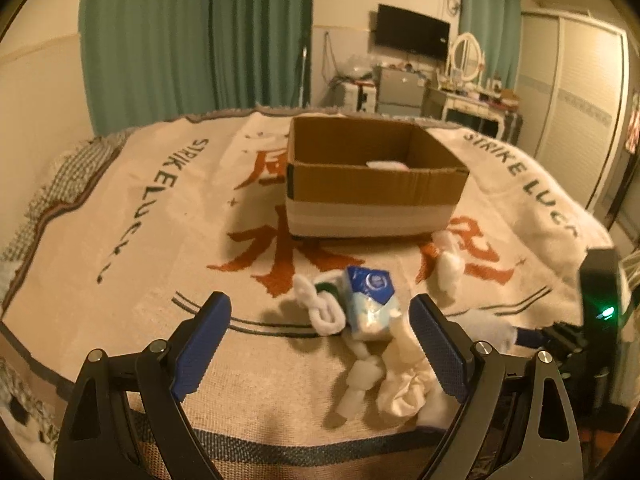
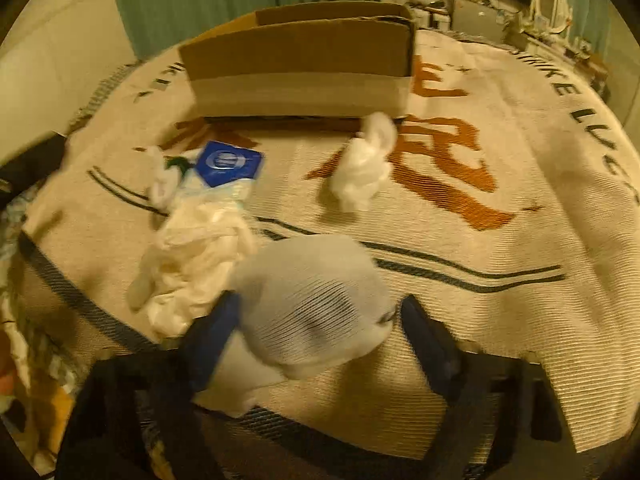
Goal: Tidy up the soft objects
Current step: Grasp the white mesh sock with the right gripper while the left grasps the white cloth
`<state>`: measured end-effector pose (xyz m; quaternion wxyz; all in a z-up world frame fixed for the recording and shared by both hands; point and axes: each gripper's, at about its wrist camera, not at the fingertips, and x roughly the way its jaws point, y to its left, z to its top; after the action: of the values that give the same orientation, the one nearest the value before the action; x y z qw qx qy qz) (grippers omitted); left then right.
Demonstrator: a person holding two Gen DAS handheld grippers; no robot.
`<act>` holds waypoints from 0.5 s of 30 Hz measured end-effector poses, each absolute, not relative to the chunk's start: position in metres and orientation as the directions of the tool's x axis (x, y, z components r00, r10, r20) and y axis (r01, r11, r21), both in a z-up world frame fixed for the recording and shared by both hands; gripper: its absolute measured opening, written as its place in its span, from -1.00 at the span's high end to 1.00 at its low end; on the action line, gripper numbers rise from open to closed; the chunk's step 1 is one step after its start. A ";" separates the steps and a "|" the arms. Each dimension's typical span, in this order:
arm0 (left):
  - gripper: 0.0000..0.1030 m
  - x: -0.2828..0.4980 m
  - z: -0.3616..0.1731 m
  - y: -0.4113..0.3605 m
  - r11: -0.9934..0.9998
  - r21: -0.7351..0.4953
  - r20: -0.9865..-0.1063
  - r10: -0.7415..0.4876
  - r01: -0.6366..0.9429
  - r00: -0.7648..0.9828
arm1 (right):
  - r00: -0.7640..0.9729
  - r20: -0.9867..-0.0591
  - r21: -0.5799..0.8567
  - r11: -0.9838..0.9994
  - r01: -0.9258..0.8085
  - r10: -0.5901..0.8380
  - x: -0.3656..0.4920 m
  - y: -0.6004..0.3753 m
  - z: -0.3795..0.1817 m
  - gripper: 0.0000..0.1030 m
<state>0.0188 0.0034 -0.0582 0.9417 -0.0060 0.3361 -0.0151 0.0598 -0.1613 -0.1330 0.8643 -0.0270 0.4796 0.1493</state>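
An open cardboard box [image 1: 372,178] stands on the blanket-covered bed, with something white inside it [image 1: 386,165]; it also shows in the right wrist view [image 2: 304,64]. In front of it lie a blue tissue pack [image 1: 370,300], a white knotted sock [image 1: 322,304], crumpled white cloth [image 1: 404,384] and a white bundle [image 1: 448,264]. My left gripper [image 1: 320,344] is open, just short of the pile. My right gripper [image 2: 320,332] is open around a white sock [image 2: 316,304] that lies between its fingers. The tissue pack [image 2: 230,164], cloth [image 2: 196,252] and bundle [image 2: 366,164] show beyond it.
The cream blanket [image 1: 132,248] with red characters and dark lettering covers the bed. Green curtains [image 1: 192,40] hang behind. A dresser with mirror [image 1: 466,92] and a wall TV [image 1: 412,32] stand far right. The right gripper's body [image 1: 600,292] shows at the right edge.
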 end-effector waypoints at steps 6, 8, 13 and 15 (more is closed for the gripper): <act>-0.79 0.007 -0.062 -0.013 0.997 -0.019 -0.626 -0.067 0.071 0.777 | 0.547 -0.803 0.080 0.952 -0.297 0.238 0.047 -0.167 -0.107 -0.06; -0.78 0.007 -0.066 -0.024 0.995 0.008 -0.637 -0.068 0.095 0.768 | 0.577 -0.787 0.061 0.958 -0.281 0.220 0.043 -0.175 -0.094 -0.06; -0.78 0.010 -0.085 -0.042 0.991 -0.013 -0.689 -0.105 0.132 0.717 | 0.636 -0.759 0.005 0.977 -0.213 0.143 0.036 -0.201 -0.075 -0.05; -0.78 0.011 -0.095 -0.049 0.989 -0.017 -0.706 -0.115 0.146 0.699 | 0.645 -0.753 0.006 0.982 -0.190 0.130 0.034 -0.212 -0.070 -0.05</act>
<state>0.0112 -0.0486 -0.0946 0.9215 0.0199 0.3813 -0.0709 0.0343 -0.2119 -0.0698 0.9063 -0.0365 0.4118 0.0881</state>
